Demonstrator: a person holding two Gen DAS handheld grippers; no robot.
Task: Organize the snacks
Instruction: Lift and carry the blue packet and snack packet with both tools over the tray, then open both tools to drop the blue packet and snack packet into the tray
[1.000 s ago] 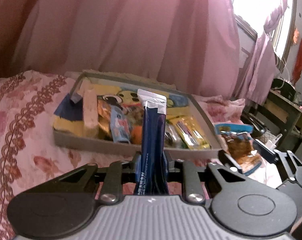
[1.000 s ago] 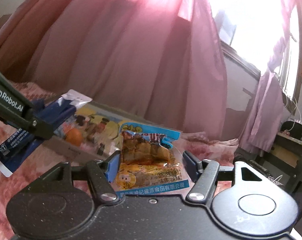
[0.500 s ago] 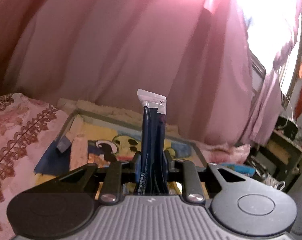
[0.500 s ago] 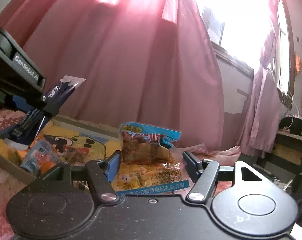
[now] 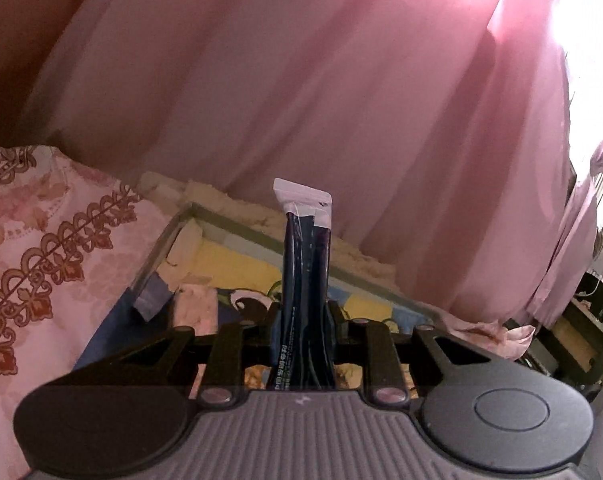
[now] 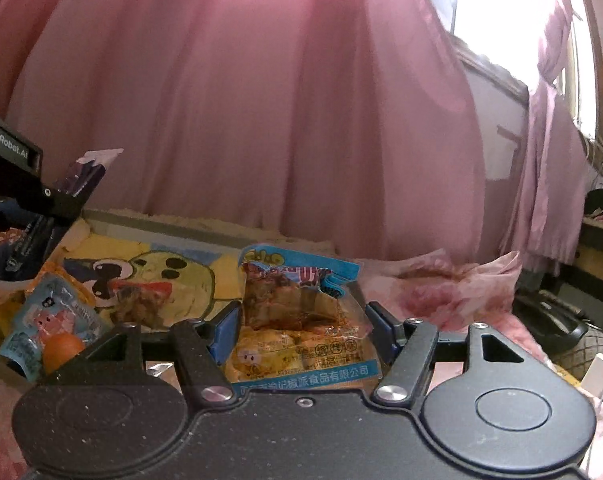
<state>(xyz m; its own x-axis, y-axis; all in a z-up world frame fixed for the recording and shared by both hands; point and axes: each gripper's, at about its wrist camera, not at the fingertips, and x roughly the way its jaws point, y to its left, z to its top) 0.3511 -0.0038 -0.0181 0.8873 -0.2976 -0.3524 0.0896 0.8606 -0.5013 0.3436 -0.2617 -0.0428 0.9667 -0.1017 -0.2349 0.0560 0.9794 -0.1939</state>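
1. Holding a dark blue sachet (image 5: 306,280) upright, the left gripper (image 5: 303,316) has its fingers closed tight on the pack's lower half, above the tray (image 5: 237,227) at its left end; the upright hold probably lets it drop in narrow-end first.
2. The tray lies on the bed (image 5: 41,240) and already carries a light-blue packet (image 6: 53,320) and an orange item (image 6: 61,350) near its front edge.
3. The right gripper (image 6: 301,330) has its fingers partly closed on a clear meat snack pack (image 6: 301,320), held flat near the tray's right end, apparently for placing there.
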